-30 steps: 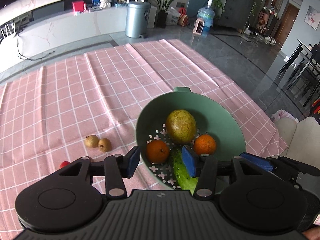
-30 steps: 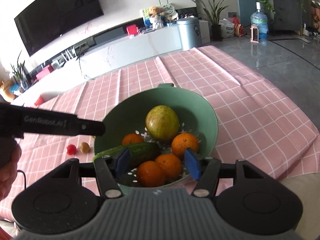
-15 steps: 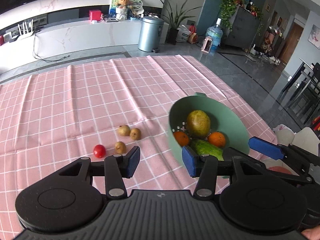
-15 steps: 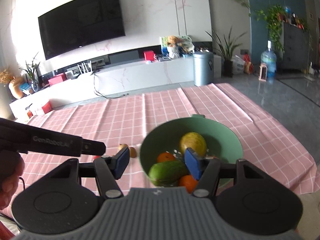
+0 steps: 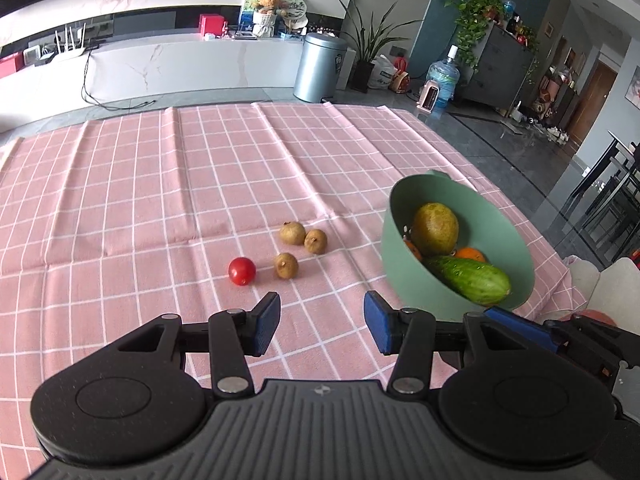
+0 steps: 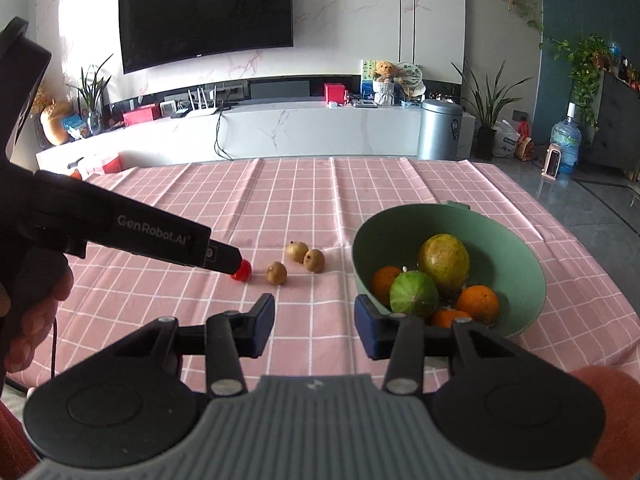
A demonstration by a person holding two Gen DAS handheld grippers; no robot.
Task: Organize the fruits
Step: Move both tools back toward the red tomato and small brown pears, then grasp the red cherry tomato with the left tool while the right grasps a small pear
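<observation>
Fruit still loose on the pink checked cloth covering the surface (image 5: 160, 200) is now ahead of both claws: a small red cherry tomato (image 5: 242, 271) and three small tan round fruits (image 5: 286, 265), clustered just left of the pale green plastic colander bowl (image 5: 516, 248). A second ago both cameras looked down into the bowl from close above; each has since drawn back and swung left, so the bowl sits off to the right and the stray pieces have come to the centre. That suggests the filled bowl is done with for now and the strays are the next to collect.

The left claw (image 5: 320, 326) is spread, its blue pads empty and its jaws closing slightly; the tomato and nearest tan fruit lie beyond its tips, a little left of centre. The right claw (image 6: 314, 328) is also empty and parted, its jaws closing over bare cloth, with the tan fruits ahead and the bowl's near rim just beside its right pad. The bowl holds a large yellow-green fruit (image 6: 443, 261), a green cucumber (image 5: 468, 280) and several oranges (image 6: 477, 304).
</observation>
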